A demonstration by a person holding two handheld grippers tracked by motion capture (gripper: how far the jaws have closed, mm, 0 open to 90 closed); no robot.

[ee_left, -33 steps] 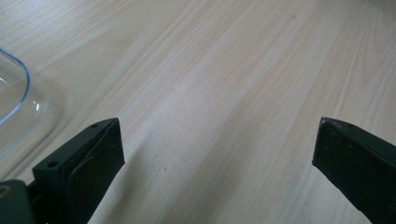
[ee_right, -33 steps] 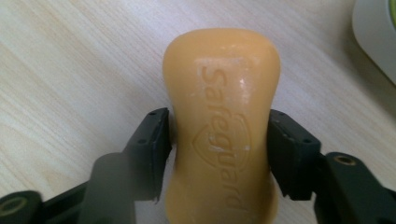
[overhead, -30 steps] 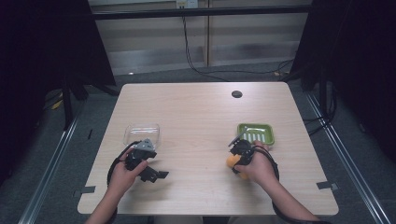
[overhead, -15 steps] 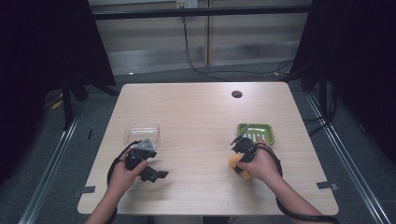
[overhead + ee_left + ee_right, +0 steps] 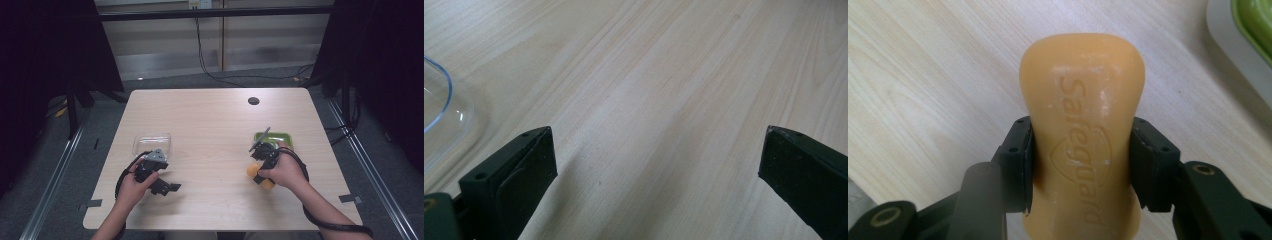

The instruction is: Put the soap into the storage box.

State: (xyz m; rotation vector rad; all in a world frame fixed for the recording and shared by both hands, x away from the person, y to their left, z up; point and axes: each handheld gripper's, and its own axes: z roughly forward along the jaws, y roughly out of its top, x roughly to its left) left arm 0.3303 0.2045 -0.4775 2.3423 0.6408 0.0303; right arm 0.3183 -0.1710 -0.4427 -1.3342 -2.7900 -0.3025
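Observation:
An orange bar of soap [image 5: 1080, 135] stamped "Safeguard" is clamped at its waist between the jaws of my right gripper [image 5: 1080, 165]. In the high view the same soap [image 5: 254, 172] shows orange under the right hand, just in front of a green soap dish [image 5: 274, 138] at the table's right. My left gripper [image 5: 167, 187] rests low over the wood at the front left, its jaws wide apart with nothing between them [image 5: 654, 165]. A clear plastic container [image 5: 151, 143] lies just beyond it, and its rim [image 5: 436, 105] shows at the left edge of the left gripper view.
The light wooden table [image 5: 210, 125] has a dark round cable hole [image 5: 253, 101] at its back right. Tape marks [image 5: 90, 204] sit near the front corners. Dark curtains and metal rails flank the table on both sides.
The right hand has tilted with the soap, and its grey top plate now points up over the green dish. The left gripper has stayed in place.

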